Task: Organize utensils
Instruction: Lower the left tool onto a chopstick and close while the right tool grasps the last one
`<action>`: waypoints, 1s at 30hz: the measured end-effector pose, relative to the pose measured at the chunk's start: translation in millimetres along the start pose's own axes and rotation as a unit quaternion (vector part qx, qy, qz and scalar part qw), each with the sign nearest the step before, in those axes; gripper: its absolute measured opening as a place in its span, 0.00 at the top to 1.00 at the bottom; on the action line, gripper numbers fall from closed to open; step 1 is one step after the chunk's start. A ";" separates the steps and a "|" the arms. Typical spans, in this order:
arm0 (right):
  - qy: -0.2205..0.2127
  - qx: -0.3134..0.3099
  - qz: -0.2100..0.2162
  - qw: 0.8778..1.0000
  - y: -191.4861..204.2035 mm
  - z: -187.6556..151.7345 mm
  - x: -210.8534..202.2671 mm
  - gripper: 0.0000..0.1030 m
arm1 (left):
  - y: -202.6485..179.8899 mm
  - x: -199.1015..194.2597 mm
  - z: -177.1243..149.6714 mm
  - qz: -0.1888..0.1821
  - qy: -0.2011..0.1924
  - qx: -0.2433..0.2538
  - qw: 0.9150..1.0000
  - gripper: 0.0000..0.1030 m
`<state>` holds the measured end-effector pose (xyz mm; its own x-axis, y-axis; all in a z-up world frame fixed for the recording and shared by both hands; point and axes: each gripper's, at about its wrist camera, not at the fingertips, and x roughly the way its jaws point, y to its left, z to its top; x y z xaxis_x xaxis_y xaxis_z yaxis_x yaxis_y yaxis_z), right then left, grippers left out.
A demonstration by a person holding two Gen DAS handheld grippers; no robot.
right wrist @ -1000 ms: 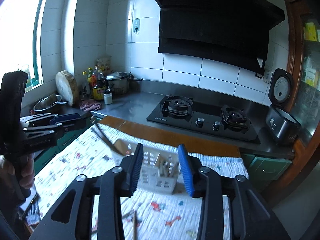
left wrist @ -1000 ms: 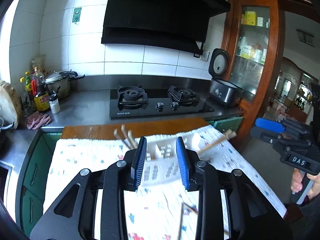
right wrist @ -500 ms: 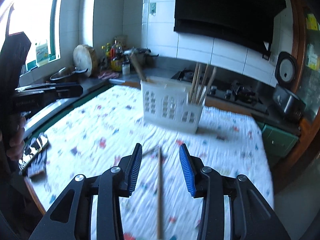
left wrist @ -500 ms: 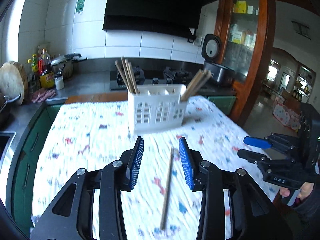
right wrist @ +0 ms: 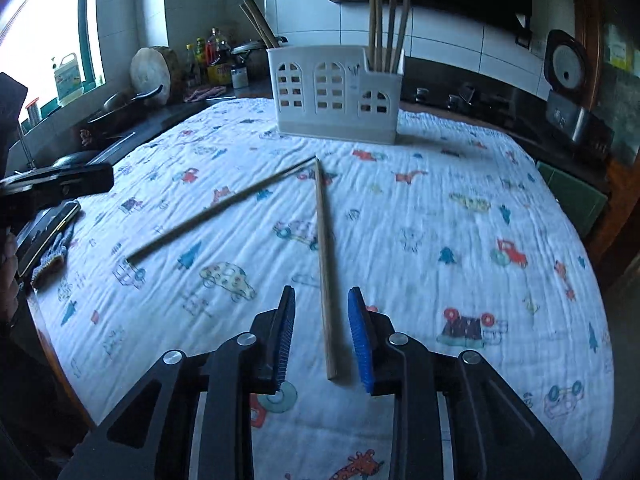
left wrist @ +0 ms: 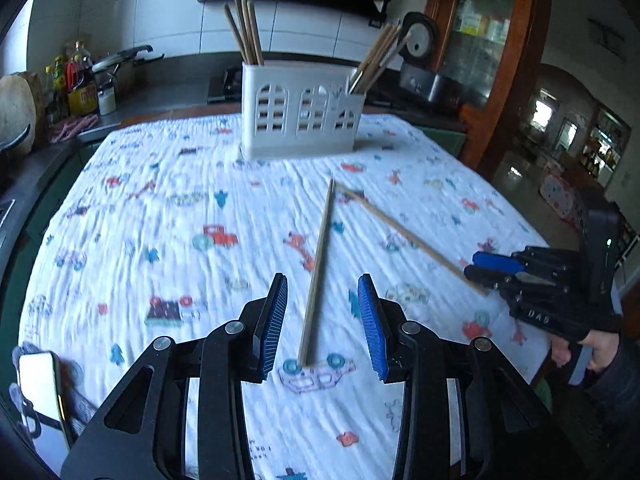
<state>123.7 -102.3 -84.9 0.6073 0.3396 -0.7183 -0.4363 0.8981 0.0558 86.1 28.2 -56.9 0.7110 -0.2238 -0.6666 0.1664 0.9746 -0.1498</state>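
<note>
A: Start big. What carries everything?

B: A table under a printed cloth, with a kitchen worktop behind it. Toward the back stands the white holder, upright, chopsticks already standing in its two end compartments. The middle one looks empty, though the pierced wall hides too much to be sure.

A: So what's left?

B: Two loose chopsticks, lying flat on the cloth well in front of the holder, their far tips almost touching like a V. The left chopstick runs straight into the left tool; the right chopstick does the same for the right tool.

A: Either one gripped yet?

B: No. The left tool's jaws stand apart with the stick's near end between them, untouched. The right tool's jaws are closing around its stick, but the pads haven't met the wood.

A: Room to move?

B: Plenty. The cloth between sticks and holder is bare, so I'd judge the carry unobstructed. The left side edge is more crowded: a phone lies on a knitted thing there. Once lifted, the long sticks could swing into the holder.
</note>
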 end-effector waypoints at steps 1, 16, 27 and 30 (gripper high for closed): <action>0.002 0.001 0.001 1.000 -0.4 -0.5 1.6 0.77 | 0.8 3.6 -3.3 0.001 0.006 0.000 1.000 0.64; 0.020 0.004 -0.001 1.000 0.4 -2.2 16.5 0.91 | 1.5 38.7 -13.6 0.008 0.052 0.005 0.999 0.65; 0.022 0.003 -0.001 1.000 -1.7 -1.9 18.0 0.92 | 3.7 60.9 -13.6 0.020 0.074 0.000 0.997 0.78; 0.022 0.004 -0.002 1.000 -1.8 -1.7 18.0 0.92 | 0.6 63.5 -14.5 0.027 0.075 0.011 0.997 0.79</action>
<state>134.3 -98.3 -99.1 0.5793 0.3244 -0.7478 -0.4288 0.9015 0.0588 121.5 14.6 -109.9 0.6089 -0.1666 -0.7756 0.1478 0.9844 -0.0954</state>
